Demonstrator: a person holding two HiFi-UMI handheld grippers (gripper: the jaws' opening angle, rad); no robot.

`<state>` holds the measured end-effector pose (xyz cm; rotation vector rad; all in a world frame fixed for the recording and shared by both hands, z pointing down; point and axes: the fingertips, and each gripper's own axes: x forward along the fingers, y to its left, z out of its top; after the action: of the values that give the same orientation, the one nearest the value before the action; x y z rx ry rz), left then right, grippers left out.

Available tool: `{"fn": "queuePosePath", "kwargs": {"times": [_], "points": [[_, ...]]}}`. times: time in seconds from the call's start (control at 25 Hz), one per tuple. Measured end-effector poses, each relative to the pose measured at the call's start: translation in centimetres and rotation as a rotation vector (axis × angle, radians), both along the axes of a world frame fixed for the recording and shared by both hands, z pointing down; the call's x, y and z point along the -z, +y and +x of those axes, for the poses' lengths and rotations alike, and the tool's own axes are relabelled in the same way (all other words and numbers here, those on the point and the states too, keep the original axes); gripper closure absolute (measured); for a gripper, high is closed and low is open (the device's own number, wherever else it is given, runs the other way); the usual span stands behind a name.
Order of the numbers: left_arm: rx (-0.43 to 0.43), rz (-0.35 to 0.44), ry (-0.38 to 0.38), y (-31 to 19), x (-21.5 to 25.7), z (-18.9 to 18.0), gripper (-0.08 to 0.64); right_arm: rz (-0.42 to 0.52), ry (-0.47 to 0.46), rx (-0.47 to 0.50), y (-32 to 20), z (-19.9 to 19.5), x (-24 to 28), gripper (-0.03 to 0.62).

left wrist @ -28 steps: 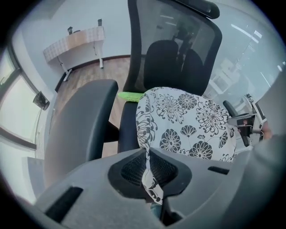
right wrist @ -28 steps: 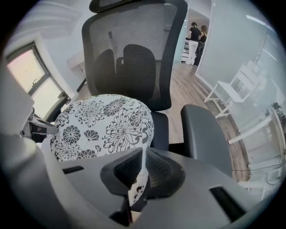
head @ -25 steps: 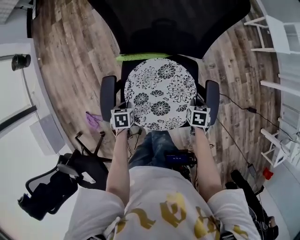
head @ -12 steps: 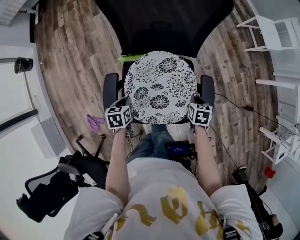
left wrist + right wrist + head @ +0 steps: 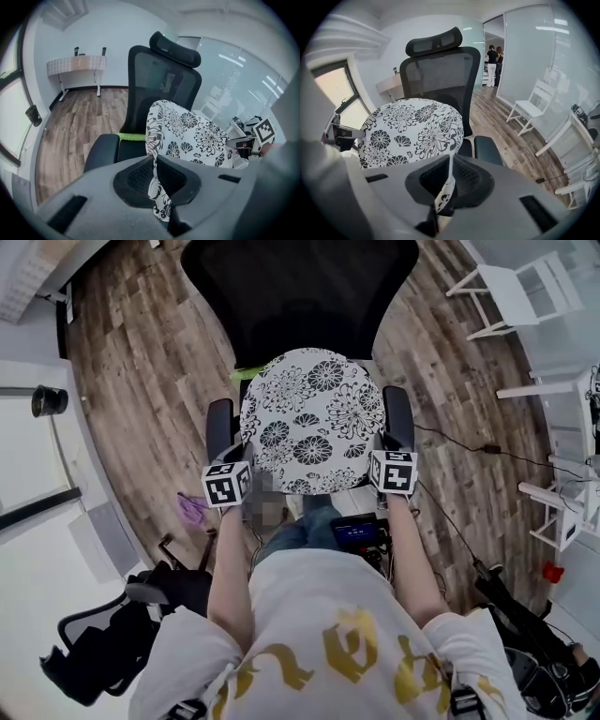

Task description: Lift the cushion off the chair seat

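Round black-and-white floral cushion sits higher than before; left hand-held gripper and right hand-held gripper pinch its edges. Lifting underway; next, clear black mesh chair.

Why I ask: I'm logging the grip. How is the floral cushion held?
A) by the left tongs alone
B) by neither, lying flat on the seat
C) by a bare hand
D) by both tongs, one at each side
D: the left tongs and the right tongs each pinch an edge of the cushion in their own views.
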<state>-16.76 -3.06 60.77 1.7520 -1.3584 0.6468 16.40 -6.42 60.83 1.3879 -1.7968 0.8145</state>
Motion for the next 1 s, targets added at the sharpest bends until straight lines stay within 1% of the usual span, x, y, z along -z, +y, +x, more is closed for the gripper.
{"fn": "queuePosePath", "kwargs": {"times": [0.16,0.28,0.44,0.56,0.68,0.76,0.84,0.92,1.0], "points": [[-0.016,0.042,0.007,0.3,2.2,0.3,0.540,0.041,-0.012,-0.001,0.9,-0.1,2.3,0.568],[-0.032,0.072,-0.005,1.4,4.3,0.2,0.540,0.068,-0.028,0.002,1.4,-0.3,3.8,0.569],[-0.012,0.091,-0.010,2.3,5.4,-0.7,0.540,0.108,-0.047,-0.010,1.7,-0.3,5.1,0.569],[0.008,0.092,-0.004,2.9,5.8,-1.8,0.540,0.099,-0.082,-0.026,2.1,-0.8,5.3,0.569],[-0.001,0.107,-0.010,3.1,6.8,-2.4,0.541,0.109,-0.108,-0.049,2.3,-1.3,6.5,0.569],[0.005,0.121,-0.015,3.1,7.5,-2.7,0.540,0.125,-0.117,-0.040,2.4,-1.6,7.4,0.569],[0.030,0.131,-0.023,3.3,8.2,-2.9,0.540,0.134,-0.123,-0.025,2.9,-1.6,7.8,0.569],[0.045,0.149,-0.028,3.3,8.9,-3.0,0.540,0.148,-0.110,-0.004,3.5,-1.4,8.2,0.569],[0.041,0.167,-0.029,3.2,9.6,-3.0,0.541,0.162,-0.097,0.011,3.9,-1.4,8.7,0.569]]}}
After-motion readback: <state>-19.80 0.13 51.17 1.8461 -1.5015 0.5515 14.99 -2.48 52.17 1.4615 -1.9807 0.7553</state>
